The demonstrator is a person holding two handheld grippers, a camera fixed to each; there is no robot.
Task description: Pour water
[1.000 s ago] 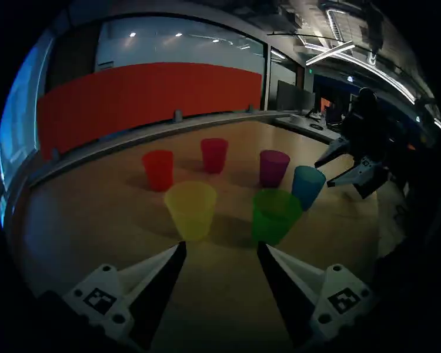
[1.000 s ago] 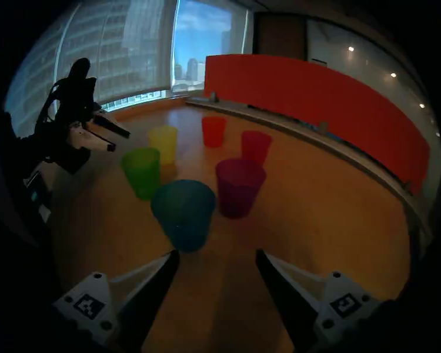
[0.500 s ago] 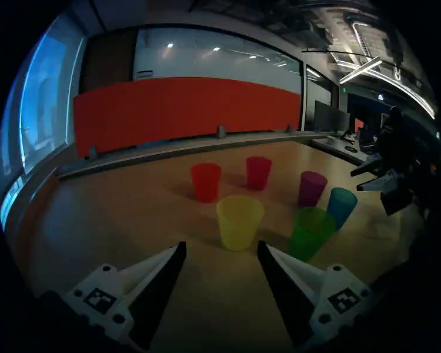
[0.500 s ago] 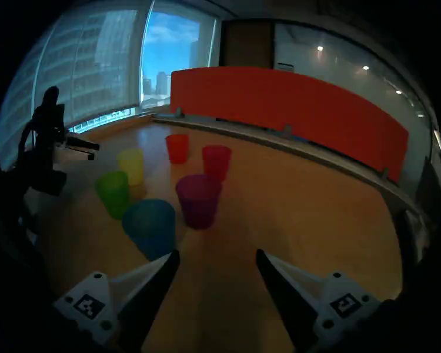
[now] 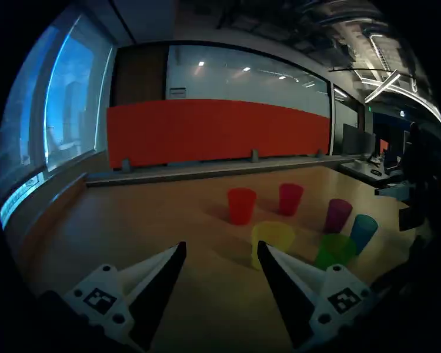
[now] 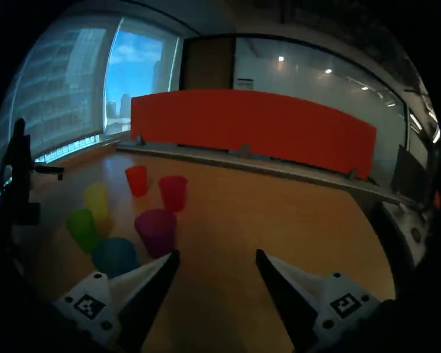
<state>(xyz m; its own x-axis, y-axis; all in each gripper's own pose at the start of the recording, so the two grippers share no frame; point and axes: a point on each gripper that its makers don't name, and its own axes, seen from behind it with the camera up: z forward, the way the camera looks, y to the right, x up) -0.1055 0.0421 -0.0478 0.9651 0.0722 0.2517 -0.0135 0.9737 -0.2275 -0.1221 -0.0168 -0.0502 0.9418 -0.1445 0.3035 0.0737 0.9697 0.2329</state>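
Here, yellow cup, purple cup, wooden table

Left gripper: jaws spread apart above the table.
Back cups: red cup, crimson cup.
Right cups: purple cup, blue cup.
Nearest cups: yellow cup, partly behind one jaw; green cup.
Backdrop: red panel.

Wood table across lower half. Red panel along far edge, 12 o'clock. Window with city view, 10 o'clock. Ceiling light strip, 2 o'clock. Monitor, 3 o'clock.
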